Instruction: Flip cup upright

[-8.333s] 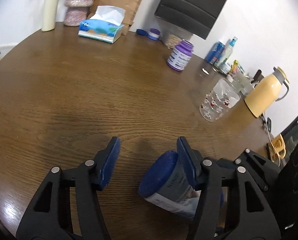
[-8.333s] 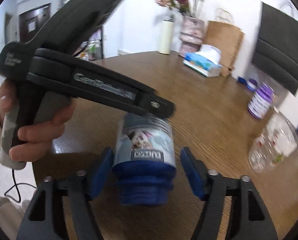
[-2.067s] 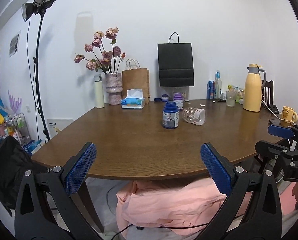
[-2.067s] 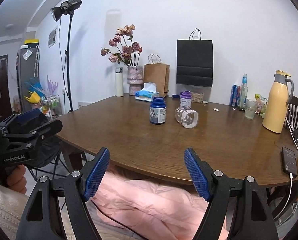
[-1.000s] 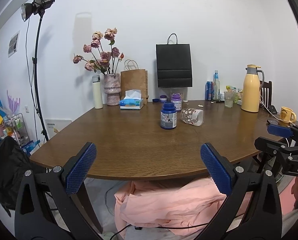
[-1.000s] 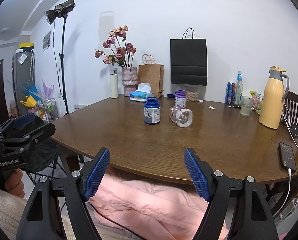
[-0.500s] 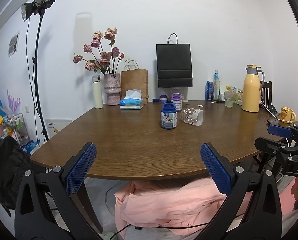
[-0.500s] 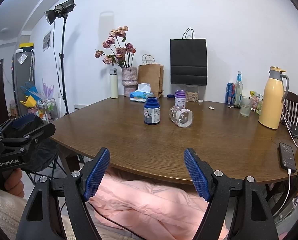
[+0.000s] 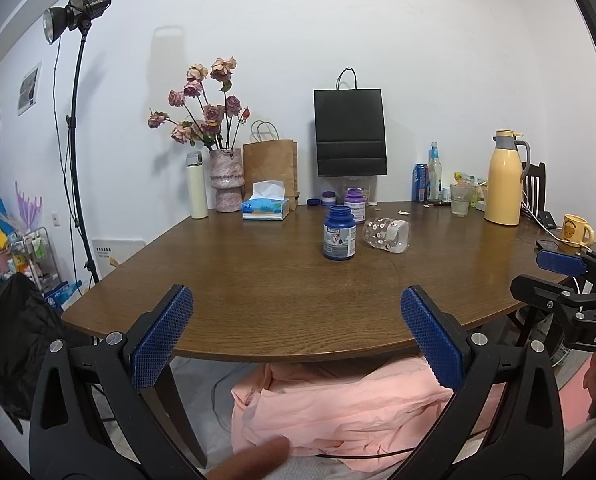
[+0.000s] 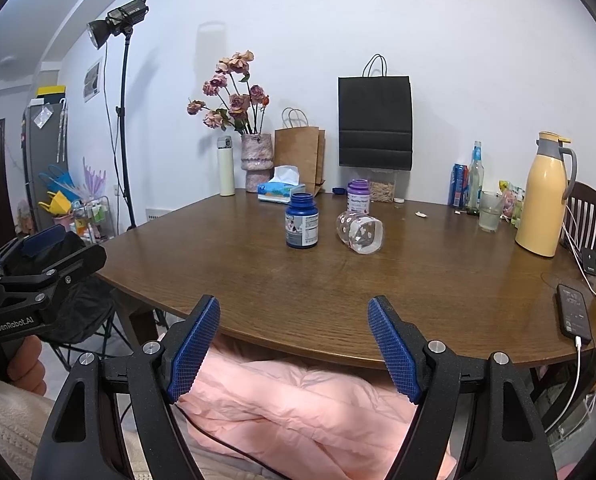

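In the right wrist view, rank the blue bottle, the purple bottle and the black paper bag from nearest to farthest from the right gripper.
From the right gripper, held open off the table's near edge:
1. Blue bottle, upright mid-table, slightly left.
2. Purple bottle, upright farther back, beyond the tipped clear cup.
3. Black paper bag, against the back wall.

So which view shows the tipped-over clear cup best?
The right wrist view: the clear cup lies on its side with its open mouth turned toward the camera, just right of the blue bottle. The left wrist view shows the cup smaller and more side-on, mouth pointing right.
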